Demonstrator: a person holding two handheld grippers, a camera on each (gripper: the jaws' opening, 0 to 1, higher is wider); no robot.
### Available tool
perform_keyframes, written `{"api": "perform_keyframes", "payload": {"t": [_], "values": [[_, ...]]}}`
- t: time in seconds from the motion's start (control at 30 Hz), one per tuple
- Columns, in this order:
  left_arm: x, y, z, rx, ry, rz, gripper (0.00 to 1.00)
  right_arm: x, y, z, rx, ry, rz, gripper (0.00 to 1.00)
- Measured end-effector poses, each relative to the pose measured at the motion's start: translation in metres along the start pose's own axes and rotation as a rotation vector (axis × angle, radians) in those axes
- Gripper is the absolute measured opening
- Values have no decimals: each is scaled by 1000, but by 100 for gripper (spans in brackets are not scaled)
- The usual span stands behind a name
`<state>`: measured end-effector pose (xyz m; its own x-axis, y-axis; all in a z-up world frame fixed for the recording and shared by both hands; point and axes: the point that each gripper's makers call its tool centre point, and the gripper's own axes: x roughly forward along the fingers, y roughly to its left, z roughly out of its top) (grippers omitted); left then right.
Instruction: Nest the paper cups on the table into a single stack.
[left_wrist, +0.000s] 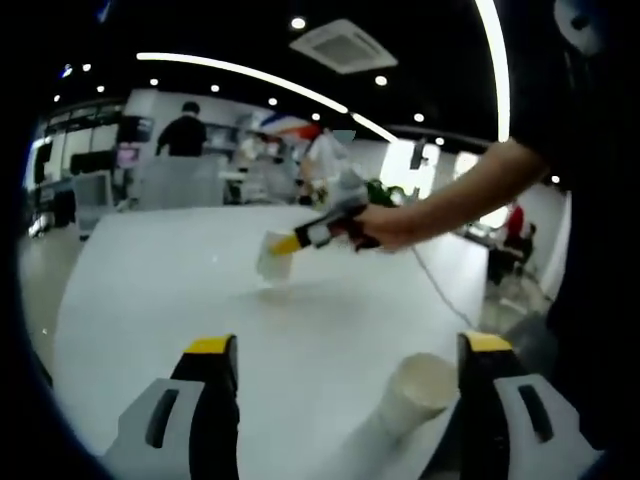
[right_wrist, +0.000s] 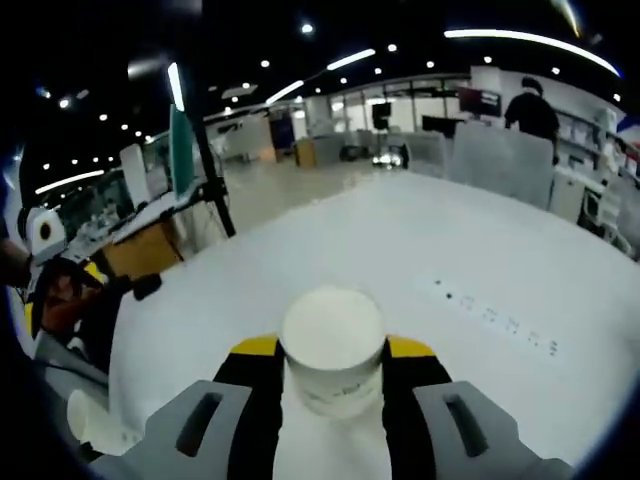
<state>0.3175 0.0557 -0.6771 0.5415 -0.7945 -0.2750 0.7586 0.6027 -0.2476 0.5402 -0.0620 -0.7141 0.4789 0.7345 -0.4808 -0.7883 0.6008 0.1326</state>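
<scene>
White table (left_wrist: 150, 290) in an open office, two paper cups in play.
The right gripper (right_wrist: 332, 352) clamps one upright paper cup (right_wrist: 332, 345) above the tabletop; the left gripper (left_wrist: 340, 350) gapes wide, a cup stack (left_wrist: 410, 395) lying between its jaws.

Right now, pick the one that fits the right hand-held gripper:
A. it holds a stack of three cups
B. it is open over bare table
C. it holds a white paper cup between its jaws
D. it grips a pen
C: in the right gripper view the right hand-held gripper has its jaws closed against both sides of a single white paper cup above the table.
</scene>
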Motion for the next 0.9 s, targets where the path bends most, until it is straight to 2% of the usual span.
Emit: {"api": "perform_keyframes", "payload": {"t": [0.2, 0.33, 0.53, 0.6, 0.9], "values": [[2, -7, 7, -17, -11, -36, 91, -37, 26, 14, -41, -26, 10, 35], [4, -13, 7, -11, 1, -53, 91, -54, 28, 14, -29, -42, 9, 35], [7, -24, 9, -30, -7, -89, 90, -83, 49, 12, 0, -71, 12, 35], [8, -29, 10, -8, -5, -97, 88, -92, 59, 10, 7, -79, 17, 35], [11, -44, 8, -30, 1, -148, 90, -124, 111, -7, 71, -130, 35, 35]]}}
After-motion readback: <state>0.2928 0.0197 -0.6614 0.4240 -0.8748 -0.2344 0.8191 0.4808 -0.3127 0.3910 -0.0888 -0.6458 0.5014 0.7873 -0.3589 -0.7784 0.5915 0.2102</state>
